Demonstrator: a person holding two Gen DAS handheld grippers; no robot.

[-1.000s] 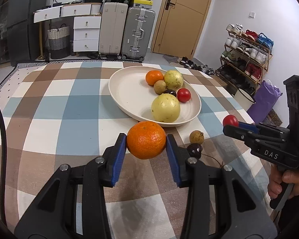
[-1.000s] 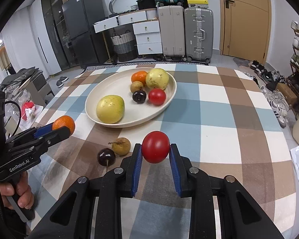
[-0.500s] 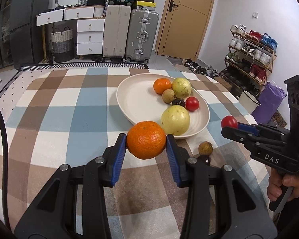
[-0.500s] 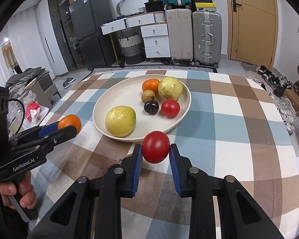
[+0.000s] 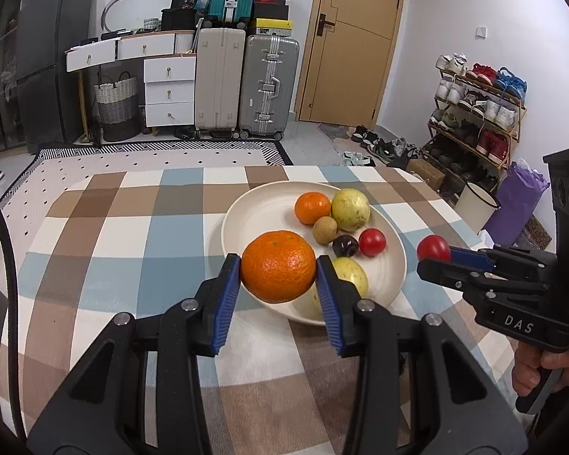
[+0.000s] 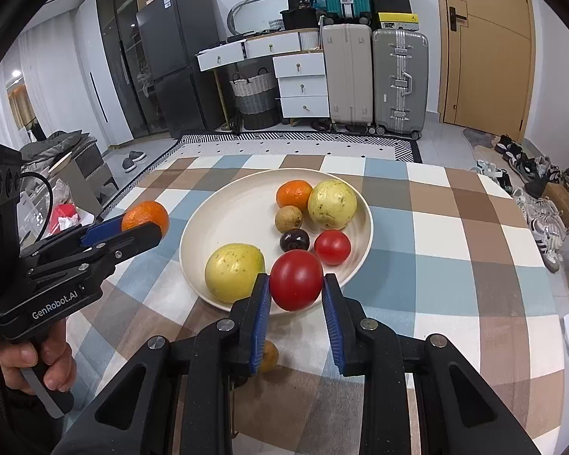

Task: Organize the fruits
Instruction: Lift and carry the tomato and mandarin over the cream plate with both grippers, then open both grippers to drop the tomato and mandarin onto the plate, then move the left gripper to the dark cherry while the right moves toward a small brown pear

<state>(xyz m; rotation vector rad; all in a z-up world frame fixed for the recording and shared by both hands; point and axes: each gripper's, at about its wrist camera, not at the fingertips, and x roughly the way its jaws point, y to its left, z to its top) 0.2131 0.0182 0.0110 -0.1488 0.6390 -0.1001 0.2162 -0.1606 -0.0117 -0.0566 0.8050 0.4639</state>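
My left gripper [image 5: 278,271] is shut on an orange [image 5: 278,266] and holds it above the near left rim of the cream plate [image 5: 246,212]. My right gripper [image 6: 296,284] is shut on a red tomato [image 6: 296,280] above the plate's near rim [image 6: 197,223]. The plate holds a second orange [image 6: 294,194], two yellow-green fruits [image 6: 332,204] [image 6: 234,267], a small brown fruit [image 6: 288,219], a dark plum [image 6: 294,240] and a small tomato [image 6: 332,247]. Each gripper shows in the other's view: the left one [image 6: 144,223], the right one [image 5: 434,252].
A small brown fruit [image 6: 268,356] lies on the checked tablecloth [image 6: 455,258] under my right gripper, partly hidden. The table's far edge [image 5: 208,168] lies beyond the plate. Suitcases [image 5: 269,87], drawers and a shoe rack [image 5: 478,110] stand across the room.
Both grippers have moved forward and up toward the plate with their fruit still held. The loose fruits on the cloth have slipped out of sight under the grippers.
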